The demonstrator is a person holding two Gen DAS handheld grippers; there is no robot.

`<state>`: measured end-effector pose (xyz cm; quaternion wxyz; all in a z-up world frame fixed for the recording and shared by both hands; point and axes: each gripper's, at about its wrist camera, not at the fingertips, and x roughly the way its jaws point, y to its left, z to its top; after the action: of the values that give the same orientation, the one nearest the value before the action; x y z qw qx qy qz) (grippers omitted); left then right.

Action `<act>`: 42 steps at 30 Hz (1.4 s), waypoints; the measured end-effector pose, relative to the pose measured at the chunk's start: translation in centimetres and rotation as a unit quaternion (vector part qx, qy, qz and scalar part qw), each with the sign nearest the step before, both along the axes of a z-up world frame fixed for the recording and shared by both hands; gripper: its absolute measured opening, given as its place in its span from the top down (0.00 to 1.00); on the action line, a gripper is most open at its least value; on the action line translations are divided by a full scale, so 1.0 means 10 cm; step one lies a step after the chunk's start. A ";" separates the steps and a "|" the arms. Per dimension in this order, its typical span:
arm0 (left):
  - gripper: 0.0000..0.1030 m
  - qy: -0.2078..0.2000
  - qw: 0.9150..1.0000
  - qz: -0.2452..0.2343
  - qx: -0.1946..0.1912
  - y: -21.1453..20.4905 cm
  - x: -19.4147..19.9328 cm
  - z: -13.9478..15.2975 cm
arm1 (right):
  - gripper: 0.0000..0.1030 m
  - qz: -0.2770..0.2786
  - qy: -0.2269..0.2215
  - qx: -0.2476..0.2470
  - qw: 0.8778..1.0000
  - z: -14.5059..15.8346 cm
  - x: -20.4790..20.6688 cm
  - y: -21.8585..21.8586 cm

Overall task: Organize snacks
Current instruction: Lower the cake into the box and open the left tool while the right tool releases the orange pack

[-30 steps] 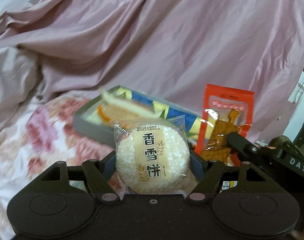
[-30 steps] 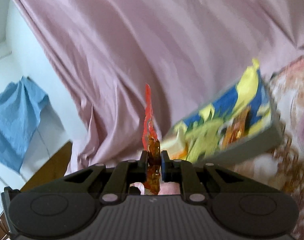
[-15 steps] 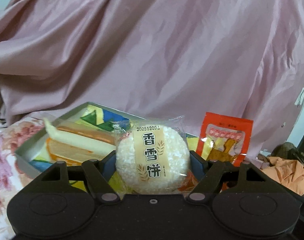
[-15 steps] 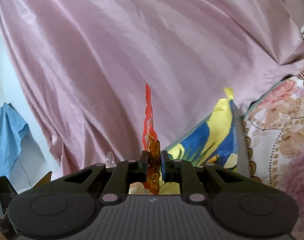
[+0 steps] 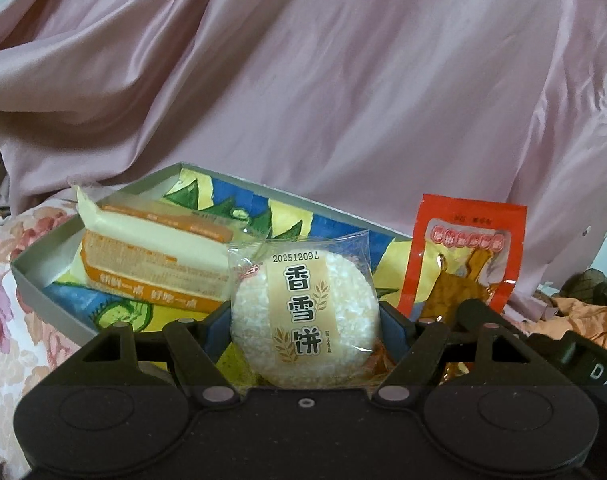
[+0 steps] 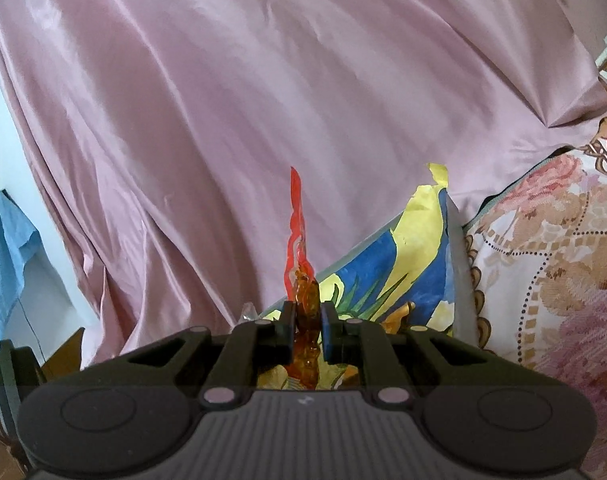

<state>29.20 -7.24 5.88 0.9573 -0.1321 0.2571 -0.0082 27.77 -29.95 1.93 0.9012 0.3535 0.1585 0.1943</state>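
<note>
Box [image 5: 43, 280] nearer now; L tongs [image 5: 305, 316] pinching round white rice cracker [image 5: 303, 312], R tongs [image 6: 306, 330] on red pouch [image 6: 297, 232].

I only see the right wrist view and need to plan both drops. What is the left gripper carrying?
Observer: The left gripper is shut on a round white rice cracker in clear wrap.
Operator: Anything already in the tray?
Observer: Yes, a long cream-and-orange wrapped snack lies in the grey tray with blue-and-yellow lining.
Operator: My packet shows edge-on only. What does its face look like?
Observer: The flat red packet, pinched low in the right gripper, has a clear window showing brown pieces.
</note>
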 end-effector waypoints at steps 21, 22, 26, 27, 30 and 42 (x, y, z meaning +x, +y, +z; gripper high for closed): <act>0.24 0.009 1.000 0.004 -0.003 0.03 -0.01 0.02 | 0.80 -0.013 0.018 -0.022 1.000 0.04 0.00 -0.03; 0.23 0.007 1.000 0.003 -0.003 0.03 -0.03 0.03 | 0.78 -0.015 0.018 -0.024 0.999 0.05 0.00 -0.03; 0.17 -0.005 1.000 0.003 -0.007 0.05 -0.09 0.05 | 0.56 -0.025 0.017 -0.017 0.999 0.06 -0.03 -0.08; 0.17 -0.007 1.000 0.003 -0.009 0.06 -0.11 0.06 | 0.56 -0.024 0.019 -0.011 0.999 0.06 -0.02 -0.10; 0.12 -0.016 1.000 0.006 -0.014 0.10 -0.16 0.10 | 0.50 -0.028 0.025 -0.002 0.999 0.05 -0.01 -0.13; 0.01 -0.050 0.998 0.022 0.003 0.29 -0.55 0.34 | 0.23 -0.033 -0.008 -0.056 0.998 0.25 -0.18 -0.06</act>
<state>23.75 -4.36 9.24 0.9693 -0.1347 0.2057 0.0068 25.94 -30.52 4.44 0.9265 0.3064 0.1506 0.1585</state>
